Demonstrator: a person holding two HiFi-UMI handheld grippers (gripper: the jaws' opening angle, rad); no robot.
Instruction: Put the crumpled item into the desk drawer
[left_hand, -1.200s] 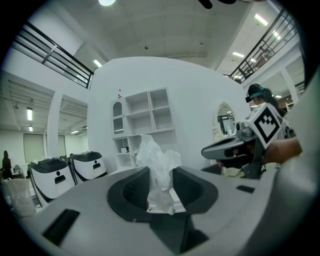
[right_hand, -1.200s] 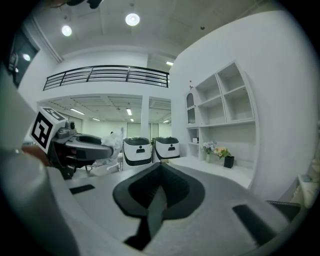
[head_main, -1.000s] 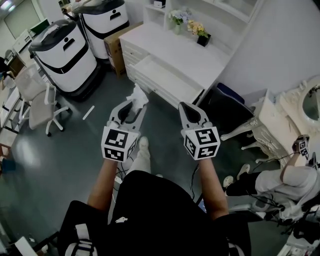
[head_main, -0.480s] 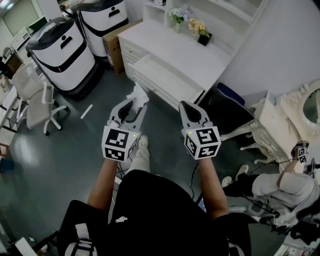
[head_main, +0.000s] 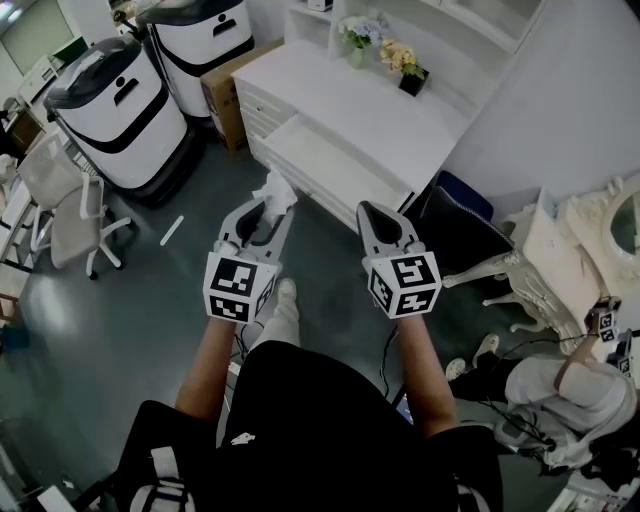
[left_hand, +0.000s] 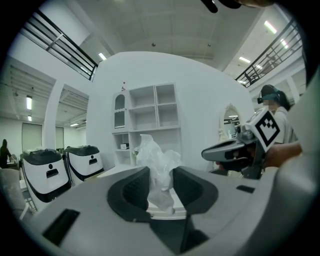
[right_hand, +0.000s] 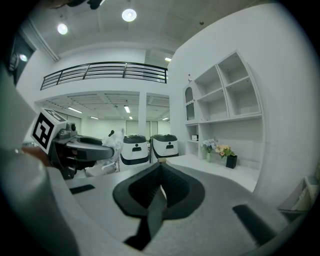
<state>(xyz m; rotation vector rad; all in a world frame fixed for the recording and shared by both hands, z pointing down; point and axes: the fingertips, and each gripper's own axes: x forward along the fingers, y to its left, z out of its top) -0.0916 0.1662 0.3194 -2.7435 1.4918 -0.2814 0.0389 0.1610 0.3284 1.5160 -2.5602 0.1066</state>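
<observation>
A crumpled white tissue (head_main: 275, 189) (left_hand: 159, 167) is pinched between the jaws of my left gripper (head_main: 270, 205) (left_hand: 160, 187), sticking up above the tips. I hold it in the air over the grey floor, just short of the white desk (head_main: 340, 95). The desk's drawer (head_main: 325, 158) stands pulled out, a little beyond and to the right of the tissue. My right gripper (head_main: 372, 214) (right_hand: 160, 175) hovers beside the left one, jaws shut with nothing between them.
Two large white-and-black machines (head_main: 105, 105) stand left of the desk, with a cardboard box (head_main: 225, 85) between. Flowers (head_main: 405, 62) sit on the desk top. A dark chair (head_main: 455, 235) is at the right, an office chair (head_main: 65, 200) at the left. A seated person (head_main: 570, 385) is at the lower right.
The view has shifted slightly; the desk and drawer sit a little closer. Both grippers keep their pose, and the tissue stays held.
</observation>
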